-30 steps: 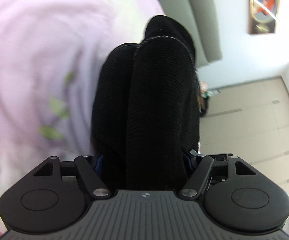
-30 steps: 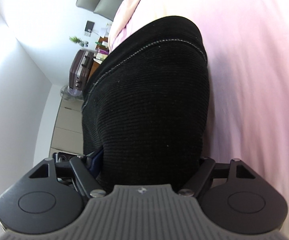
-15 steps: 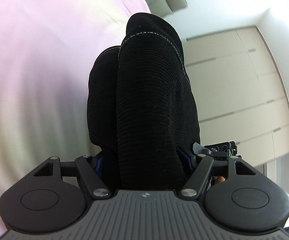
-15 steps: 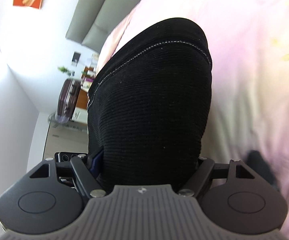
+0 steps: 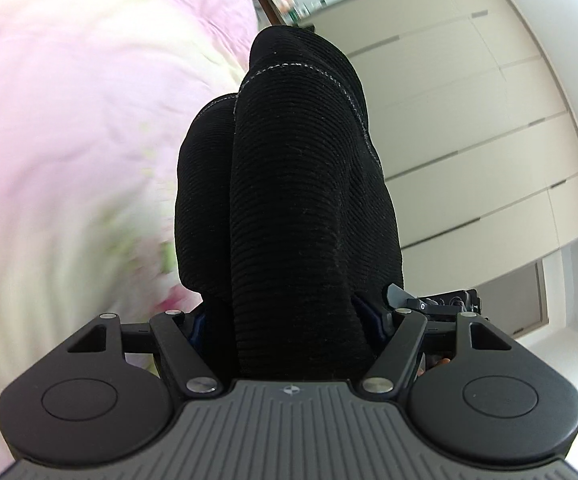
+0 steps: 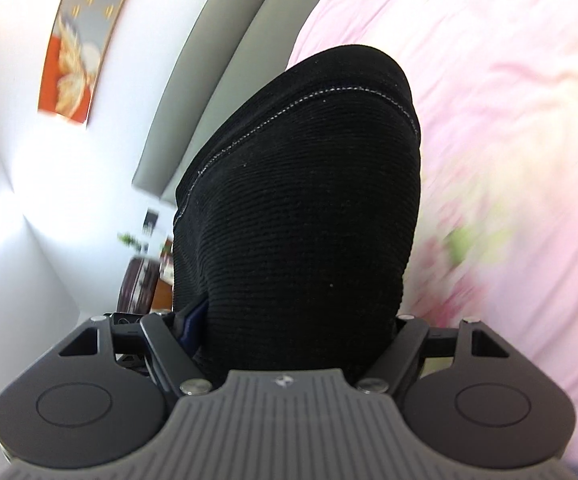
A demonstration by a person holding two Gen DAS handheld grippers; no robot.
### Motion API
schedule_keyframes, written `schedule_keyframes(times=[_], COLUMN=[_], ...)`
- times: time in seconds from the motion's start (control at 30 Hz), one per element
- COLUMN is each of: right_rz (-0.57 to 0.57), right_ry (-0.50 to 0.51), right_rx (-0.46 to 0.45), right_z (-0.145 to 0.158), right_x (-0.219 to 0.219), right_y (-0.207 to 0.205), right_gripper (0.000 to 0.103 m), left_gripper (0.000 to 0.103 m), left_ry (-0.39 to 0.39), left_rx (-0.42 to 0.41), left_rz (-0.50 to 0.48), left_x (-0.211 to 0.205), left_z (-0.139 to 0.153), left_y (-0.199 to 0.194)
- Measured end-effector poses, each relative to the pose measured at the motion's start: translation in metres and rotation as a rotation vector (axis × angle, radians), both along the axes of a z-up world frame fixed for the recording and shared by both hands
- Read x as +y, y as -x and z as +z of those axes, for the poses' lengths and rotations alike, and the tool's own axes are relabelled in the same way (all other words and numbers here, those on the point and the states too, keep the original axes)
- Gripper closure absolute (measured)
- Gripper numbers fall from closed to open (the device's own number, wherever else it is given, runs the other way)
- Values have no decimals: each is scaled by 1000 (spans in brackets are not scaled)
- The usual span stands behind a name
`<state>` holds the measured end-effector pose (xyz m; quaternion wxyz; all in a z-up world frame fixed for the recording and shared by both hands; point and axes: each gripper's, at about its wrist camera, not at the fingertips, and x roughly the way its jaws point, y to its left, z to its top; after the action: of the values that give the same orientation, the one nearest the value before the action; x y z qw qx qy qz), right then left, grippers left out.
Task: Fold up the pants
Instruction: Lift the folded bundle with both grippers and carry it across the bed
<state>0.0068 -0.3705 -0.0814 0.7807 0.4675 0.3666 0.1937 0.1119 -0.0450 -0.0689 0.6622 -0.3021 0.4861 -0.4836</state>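
- Claws: the left claw (image 5: 289, 312) is clamped on a bunched fold of the black pants (image 5: 289, 200); its fingers are buried in the cloth, and only blue pad edges (image 5: 369, 314) show beside the fabric.
- The right claw (image 6: 297, 320) is likewise closed on the pants (image 6: 301, 200), with a blue pad edge (image 6: 193, 320) visible at the left of the cloth.
- Pants: ribbed black fabric with a pale stitched seam rises from between each claw's fingers and fills the middle of both views, held above the bed.
- Bed: a pink floral bedspread (image 5: 69, 120) lies to the left in the left view and to the right (image 6: 509, 120) in the right view, blurred in part.
- Room: beige wardrobe doors (image 5: 469, 140) stand right of the pants in the left view.
- A grey padded headboard (image 6: 217, 60), a white wall and an orange framed picture (image 6: 77, 52) appear in the right view; a dark suitcase (image 6: 137, 284) and a small plant (image 6: 129, 240) sit low at the left.
- Writing: none legible; each claw body bears only a small round emblem (image 5: 289, 391).
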Motion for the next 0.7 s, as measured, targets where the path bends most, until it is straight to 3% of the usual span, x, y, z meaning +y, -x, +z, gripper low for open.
schedule_keyframes(times=[0.17, 0.37, 0.6, 0.7], right_rz=[-81, -175, -251, -265], right_ry=[-24, -32, -56, -66], right_rx=[5, 31, 47, 43], right_z=[-15, -44, -86, -101], right_x=[-81, -172, -231, -223], right_y=[-5, -19, -48, -76], right_gripper=[31, 31, 31, 31], left_gripper=[23, 23, 23, 23], left_ry=[-31, -55, -92, -114], left_rx=[4, 37, 62, 61], left_rz=[-85, -147, -148, -122], left_x=[-74, -144, -188, -194], left_z=[-1, -27, -56, -69], left_y=[-41, -89, -136, -158])
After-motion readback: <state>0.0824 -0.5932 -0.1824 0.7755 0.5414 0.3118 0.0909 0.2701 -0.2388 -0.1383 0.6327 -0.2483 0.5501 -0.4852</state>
